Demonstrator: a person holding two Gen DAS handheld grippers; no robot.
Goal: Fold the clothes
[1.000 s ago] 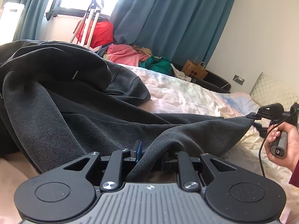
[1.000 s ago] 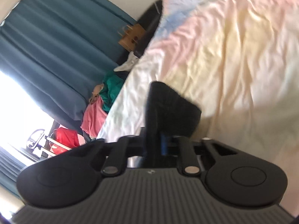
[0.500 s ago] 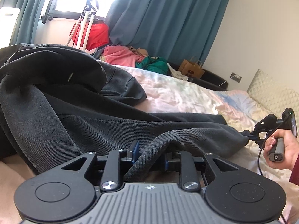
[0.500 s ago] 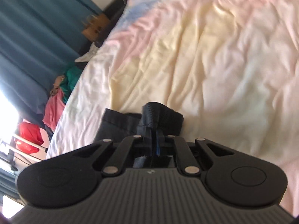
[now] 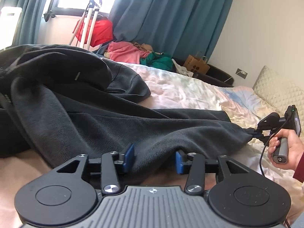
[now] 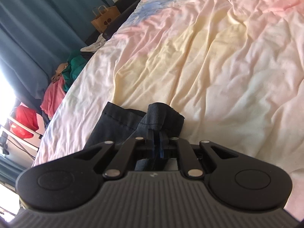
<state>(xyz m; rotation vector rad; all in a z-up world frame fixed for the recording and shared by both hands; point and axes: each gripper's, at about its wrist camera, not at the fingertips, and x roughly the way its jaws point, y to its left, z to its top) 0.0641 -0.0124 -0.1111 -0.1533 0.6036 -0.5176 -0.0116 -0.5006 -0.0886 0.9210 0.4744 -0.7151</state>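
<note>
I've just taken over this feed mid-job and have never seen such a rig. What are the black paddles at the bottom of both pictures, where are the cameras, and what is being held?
No robot here: a person holds a two-finger claw in each hand, with a wide-angle camera on each looking along its fingers. The black paddles are the claw's own body.

The left view shows the left claw, jaws opening, over the dark grey garment spread on the pastel bedsheet. Cloth still lies between its blue pads, no longer pinched. Far right, the person's right hand holds the other tool.

The right view shows the right claw shut on the garment's hem.
</note>
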